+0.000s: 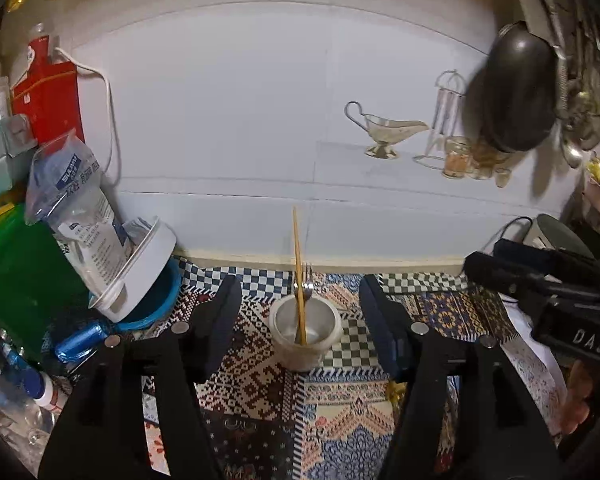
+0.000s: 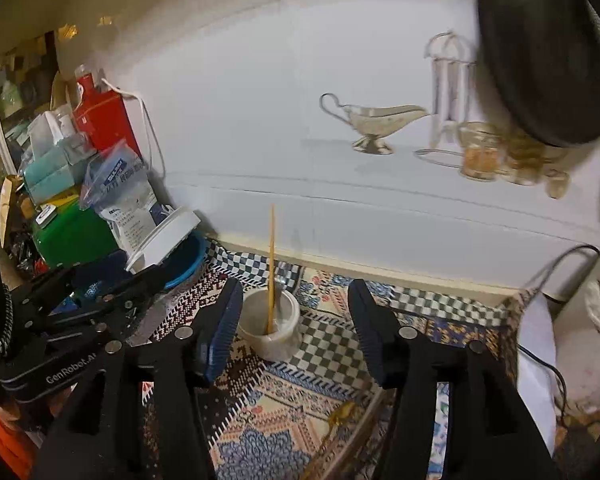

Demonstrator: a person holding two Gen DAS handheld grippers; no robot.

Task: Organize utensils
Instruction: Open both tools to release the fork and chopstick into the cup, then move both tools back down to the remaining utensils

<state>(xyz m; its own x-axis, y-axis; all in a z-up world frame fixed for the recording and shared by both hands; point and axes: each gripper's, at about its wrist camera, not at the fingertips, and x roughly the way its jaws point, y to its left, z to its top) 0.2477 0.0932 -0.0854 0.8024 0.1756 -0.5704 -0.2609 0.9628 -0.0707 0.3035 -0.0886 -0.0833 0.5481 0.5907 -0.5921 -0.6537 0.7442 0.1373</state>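
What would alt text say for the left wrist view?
A small white cup stands on a patterned cloth, holding chopsticks and a fork, framed by the open, empty left gripper. The right gripper shows at the right edge; clutter sits left.

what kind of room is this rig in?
Most likely a home kitchen counter: a dark pan and ladles hang on the wall, a fork and chopsticks stand in a cup.
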